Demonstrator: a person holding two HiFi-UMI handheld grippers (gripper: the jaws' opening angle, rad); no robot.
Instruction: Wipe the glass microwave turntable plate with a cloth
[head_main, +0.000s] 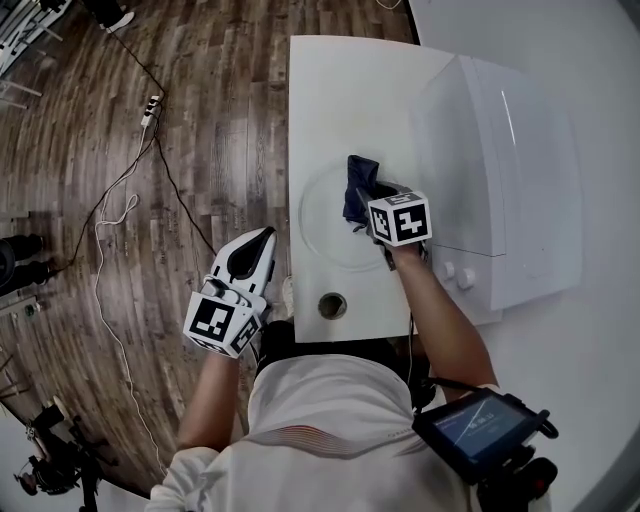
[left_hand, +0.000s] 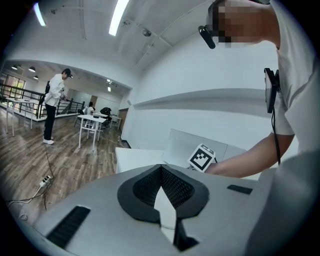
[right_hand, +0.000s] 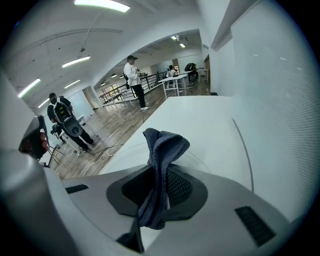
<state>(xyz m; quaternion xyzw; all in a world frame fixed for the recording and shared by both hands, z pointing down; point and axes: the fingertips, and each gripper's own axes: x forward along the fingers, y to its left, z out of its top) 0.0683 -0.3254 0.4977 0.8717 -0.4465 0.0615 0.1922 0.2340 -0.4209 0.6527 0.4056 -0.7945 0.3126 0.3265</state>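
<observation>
There are two grippers, one cloth, one plate and one microwave. The right gripper (head_main: 372, 205) (right_hand: 159, 182) is clamped on the dark blue cloth (head_main: 358, 178) (right_hand: 165, 145). A bunched fold of it sticks out beyond the jaw tips, and a tail hangs back between the pads. The clear glass plate (head_main: 312, 215) lies flat on the white table (head_main: 340, 90), directly under that gripper's jaws. It is faint against the tabletop, so only its round rim can be traced. Whether the cloth touches the glass cannot be told.

The left gripper (head_main: 256, 240) (left_hand: 161, 170) hangs off the table's edge, to the left of the plate and nearer the person. Its jaws are closed tip to tip on nothing.

The white microwave (head_main: 510, 150) sits just right of the right gripper, with two knobs (head_main: 450, 270) beside that wrist. One round hole (head_main: 332, 305) in the table lies between the two grippers.

The only markings are the black-and-white squares on each gripper's cube (patterns, not words). A small screen (head_main: 480, 425) at the person's hip shows print too small to read. Three standing people (left_hand: 52, 107) (right_hand: 134, 80) (right_hand: 62, 117) appear far behind the jaws.
</observation>
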